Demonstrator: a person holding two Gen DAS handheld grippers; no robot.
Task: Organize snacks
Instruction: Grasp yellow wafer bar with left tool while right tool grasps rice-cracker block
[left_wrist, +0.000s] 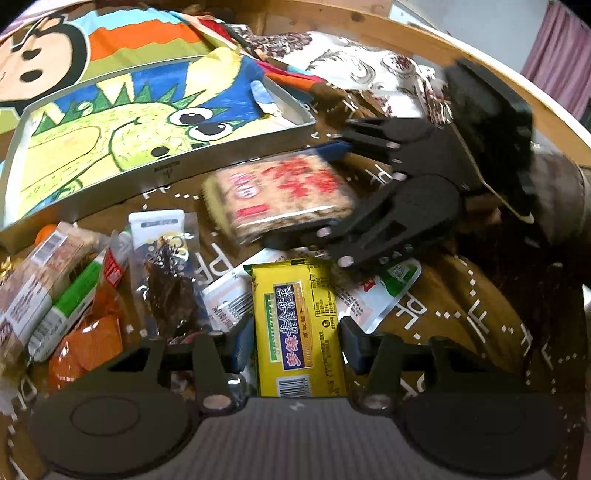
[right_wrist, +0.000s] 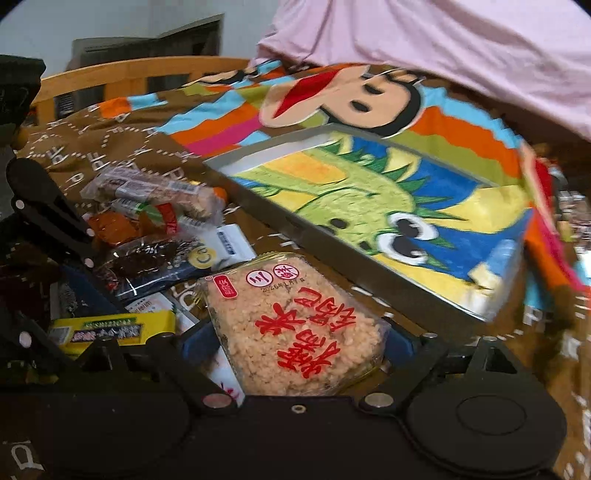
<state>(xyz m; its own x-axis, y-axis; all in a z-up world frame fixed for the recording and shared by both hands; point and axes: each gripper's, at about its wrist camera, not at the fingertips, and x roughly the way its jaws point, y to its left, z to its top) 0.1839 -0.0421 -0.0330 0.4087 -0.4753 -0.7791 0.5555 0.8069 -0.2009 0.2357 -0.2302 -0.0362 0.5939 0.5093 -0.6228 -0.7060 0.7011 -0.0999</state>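
My right gripper (right_wrist: 291, 343) is shut on a clear pack of rice crackers with red characters (right_wrist: 295, 325) and holds it above the brown cloth; it shows in the left wrist view too (left_wrist: 280, 192), between the right gripper's blue pads. My left gripper (left_wrist: 293, 343) sits around a yellow snack pack (left_wrist: 299, 328), its blue pads at both sides of it; the pack also shows in the right wrist view (right_wrist: 110, 328). A shallow grey tray (right_wrist: 354, 254) lined with a dinosaur-print cloth lies just beyond the crackers, also in the left wrist view (left_wrist: 162, 173).
A pile of snacks lies on the brown cloth: a dark dried-fruit bag (left_wrist: 166, 280), orange packs (left_wrist: 88, 343), wrapped bars (left_wrist: 37, 280), a white-green sachet (left_wrist: 373, 299). A monkey-print blanket (right_wrist: 332, 99) lies behind the tray. A wooden bed rail (right_wrist: 129, 74) runs at the back.
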